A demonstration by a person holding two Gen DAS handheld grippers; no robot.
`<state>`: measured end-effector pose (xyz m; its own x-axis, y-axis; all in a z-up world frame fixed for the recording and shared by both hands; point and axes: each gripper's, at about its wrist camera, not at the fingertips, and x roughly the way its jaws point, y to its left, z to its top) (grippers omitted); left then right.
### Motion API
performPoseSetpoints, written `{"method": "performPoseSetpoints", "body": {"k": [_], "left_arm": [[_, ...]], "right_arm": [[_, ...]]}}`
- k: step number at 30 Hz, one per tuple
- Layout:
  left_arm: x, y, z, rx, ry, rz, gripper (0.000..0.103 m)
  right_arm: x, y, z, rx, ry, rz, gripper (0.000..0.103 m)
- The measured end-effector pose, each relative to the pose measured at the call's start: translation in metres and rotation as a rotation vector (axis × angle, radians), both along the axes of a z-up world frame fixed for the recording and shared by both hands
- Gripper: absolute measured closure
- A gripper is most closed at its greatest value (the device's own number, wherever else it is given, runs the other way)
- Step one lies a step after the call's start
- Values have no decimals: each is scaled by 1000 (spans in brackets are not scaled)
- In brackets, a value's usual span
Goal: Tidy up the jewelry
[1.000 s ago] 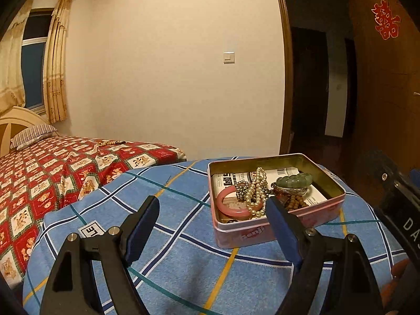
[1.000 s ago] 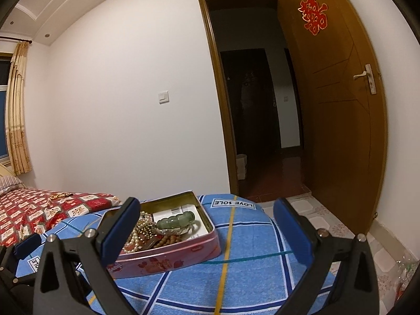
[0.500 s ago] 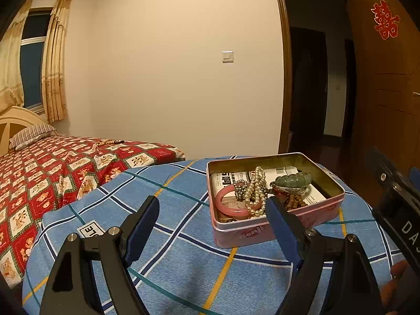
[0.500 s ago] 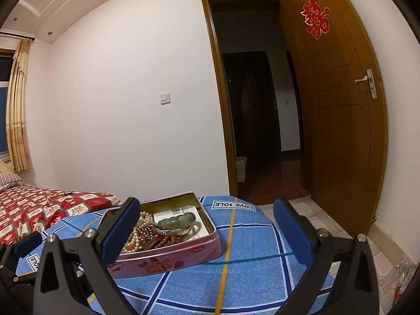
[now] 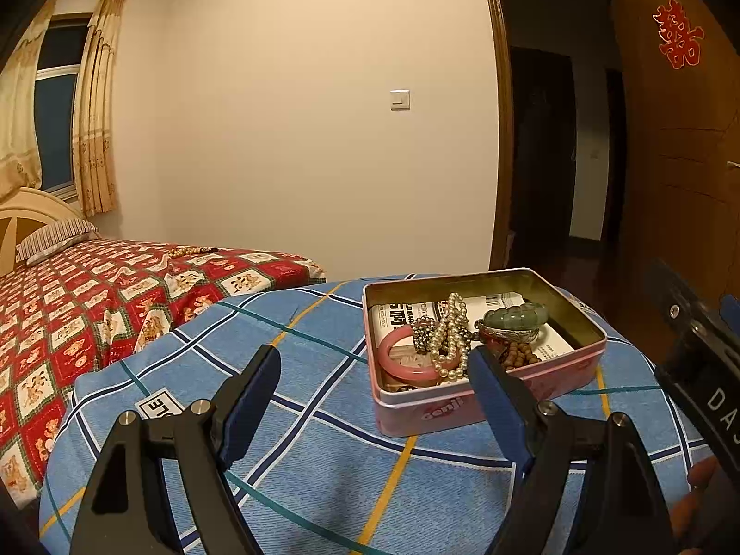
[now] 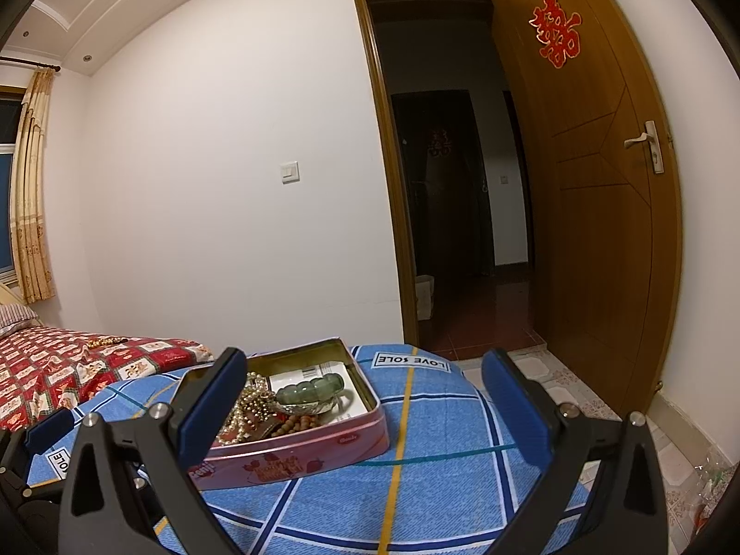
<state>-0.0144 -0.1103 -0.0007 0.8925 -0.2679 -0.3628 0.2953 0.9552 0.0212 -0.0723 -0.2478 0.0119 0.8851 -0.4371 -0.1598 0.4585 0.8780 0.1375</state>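
There, the left gripper [image 5: 372, 370] had its blue-padded fingers spread wide with nothing between them, poised above the blue checked cloth [image 5: 296, 453]. Its right-side finger overlapped the near edge of the pink tin [image 5: 532, 388] in the left wrist view, though whether it touched the tin could not be told. The right gripper [image 6: 363, 374] was likewise spread and empty; the tin [image 6: 323, 451] sat low between its fingers, closer to the left-side one, which hid part of the contents. The tin was a shallow rectangular box with rounded corners, pink printed outside, dull gold metal inside, lined with printed paper. In it lay a smooth pink bangle [image 5: 407, 356] at the near left, with a strand of pale pearls [image 5: 451, 328] draped over it beside darker metallic beads [image 5: 423, 330]. To the right sat a lumpy green jade-like bracelet [image 5: 515, 314], resting on a red-and-silver piece, and a string of brown wooden beads [image 5: 518, 354] near the front wall. The cloth looked woven, crossed by navy, white, teal and yellow lines. Beyond it lay a bed [image 5: 92, 305] with a red patterned cover.
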Motion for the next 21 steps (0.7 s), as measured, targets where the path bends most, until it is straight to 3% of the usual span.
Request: {"method": "performPoseSetpoints", "body": {"k": [21], "left_arm": [[1,-1,0,3,3,4,20]], "right_arm": [[0,0,0,0,-1,-2,0]]}}
